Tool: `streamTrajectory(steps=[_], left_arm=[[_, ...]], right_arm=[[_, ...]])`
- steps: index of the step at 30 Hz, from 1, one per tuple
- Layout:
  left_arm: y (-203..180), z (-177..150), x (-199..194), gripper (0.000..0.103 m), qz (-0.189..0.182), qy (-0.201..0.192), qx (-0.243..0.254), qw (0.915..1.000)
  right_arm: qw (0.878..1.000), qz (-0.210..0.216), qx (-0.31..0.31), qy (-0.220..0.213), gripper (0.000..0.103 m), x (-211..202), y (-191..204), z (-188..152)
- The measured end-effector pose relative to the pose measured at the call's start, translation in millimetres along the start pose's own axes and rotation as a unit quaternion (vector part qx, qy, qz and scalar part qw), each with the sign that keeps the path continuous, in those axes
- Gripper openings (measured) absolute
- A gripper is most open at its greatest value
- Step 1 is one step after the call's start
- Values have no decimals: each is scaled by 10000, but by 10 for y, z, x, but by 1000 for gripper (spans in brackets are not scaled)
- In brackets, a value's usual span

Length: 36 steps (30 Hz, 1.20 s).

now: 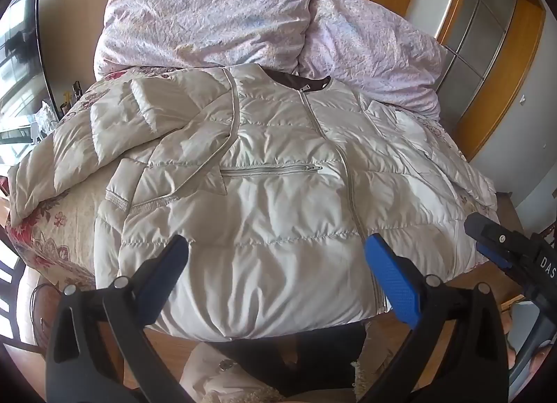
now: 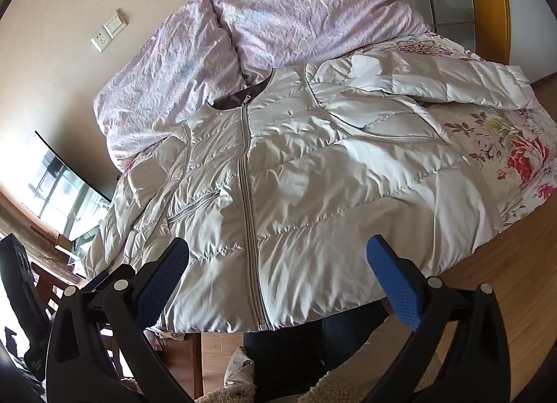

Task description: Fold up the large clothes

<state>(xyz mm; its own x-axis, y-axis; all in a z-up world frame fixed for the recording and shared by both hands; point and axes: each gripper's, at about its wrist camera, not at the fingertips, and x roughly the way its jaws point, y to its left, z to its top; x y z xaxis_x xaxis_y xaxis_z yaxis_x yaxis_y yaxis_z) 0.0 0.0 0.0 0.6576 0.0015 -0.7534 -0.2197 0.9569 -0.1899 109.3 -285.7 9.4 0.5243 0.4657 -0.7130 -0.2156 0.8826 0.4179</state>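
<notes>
One cream quilted puffer jacket [image 1: 278, 173] lies front-up and zipped on a bed with a floral bedspread [image 1: 45, 239], collar toward the far end, hem hanging slightly over the near edge. One centre zip [image 2: 248, 194] runs from collar to hem. One zipped chest pocket [image 1: 271, 169] shows in the left wrist view. Two sleeves: one sleeve [image 1: 104, 131] is bent across the bedspread at the left in the left wrist view, and the other sleeve [image 2: 435, 84] stretches out to the right in the right wrist view. Dark lining shows at the neck.

Behind the jacket, two heaps of pale pink crumpled bedding [image 1: 216, 16] are piled against the wall, touching the collar end.

Two claws. The left claw [image 1: 278, 270] hovers over the jacket's lower front, its two blue-padded fingers wide apart, nothing between them. The right claw [image 2: 278, 274] hangs over the hem near the zip, its two fingers also spread wide and holding nothing. The right claw's tip [image 1: 501, 246] shows at the right edge of the left wrist view, off the jacket's side.

One dark screen [image 2: 66, 187] stands at the left. One wall switch plate [image 2: 115, 25] and one socket [image 2: 99, 40] are on the wall. Wooden floor [image 2: 504, 263] shows beside the bed. A person's dark trouser legs [image 2: 296, 350] show below the hem.
</notes>
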Motion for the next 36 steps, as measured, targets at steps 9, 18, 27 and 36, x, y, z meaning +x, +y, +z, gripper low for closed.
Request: streamTrajectory(steps=[9, 18, 27, 36], left_arm=[[-2, -1, -1, 101, 23, -3, 22, 10000], [13, -12, 24, 101, 16, 17, 5, 10000], [18, -14, 38, 101, 9, 28, -1, 10000], [17, -9, 35, 101, 7, 33, -1, 10000]], right_arm=[[10000, -18, -9, -2, 102, 7, 0, 2], [10000, -15, -10, 4, 102, 23, -3, 5], [10000, -12, -10, 12, 102, 43, 1, 6], [10000, -16, -8, 25, 102, 51, -13, 13]])
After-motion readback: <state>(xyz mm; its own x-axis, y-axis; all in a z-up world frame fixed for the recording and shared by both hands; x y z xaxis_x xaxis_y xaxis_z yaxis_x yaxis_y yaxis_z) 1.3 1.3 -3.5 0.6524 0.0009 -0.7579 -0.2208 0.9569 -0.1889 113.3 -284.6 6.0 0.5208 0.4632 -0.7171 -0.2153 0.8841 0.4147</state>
